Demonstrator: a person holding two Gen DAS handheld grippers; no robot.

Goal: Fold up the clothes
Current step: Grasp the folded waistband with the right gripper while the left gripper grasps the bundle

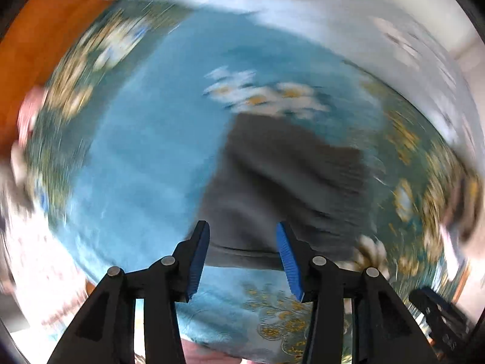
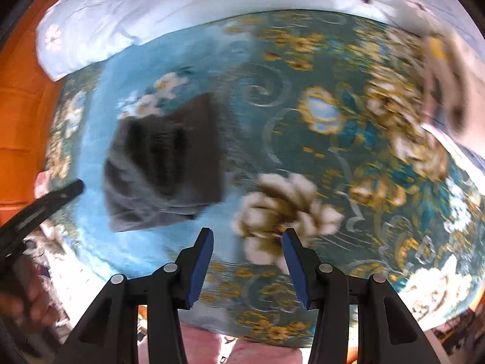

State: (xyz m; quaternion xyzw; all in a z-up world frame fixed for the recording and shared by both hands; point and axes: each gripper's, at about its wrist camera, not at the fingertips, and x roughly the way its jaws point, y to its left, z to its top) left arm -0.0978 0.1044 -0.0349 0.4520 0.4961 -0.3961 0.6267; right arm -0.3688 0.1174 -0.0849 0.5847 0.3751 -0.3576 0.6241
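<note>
One dark folded garment (image 1: 282,182) – just beyond left hand-held gripper (image 1: 242,257), untouched

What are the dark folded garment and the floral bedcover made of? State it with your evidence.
Dark folded garment: probably a soft matte knit or cotton; it creases limply with no shine, though blur hides the weave. Floral bedcover: likely printed woven cloth with a slight sheen.

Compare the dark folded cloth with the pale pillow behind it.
The folded cloth is plain dark grey; the pillow is pale blue-white with daisy prints. The cloth lies flat and thin in the middle of the bedspread; the pillow is plump and sits at its far edge. The cloth looks much smaller than the pillow. Both rest on the bedspread, untouched by either gripper.
</note>
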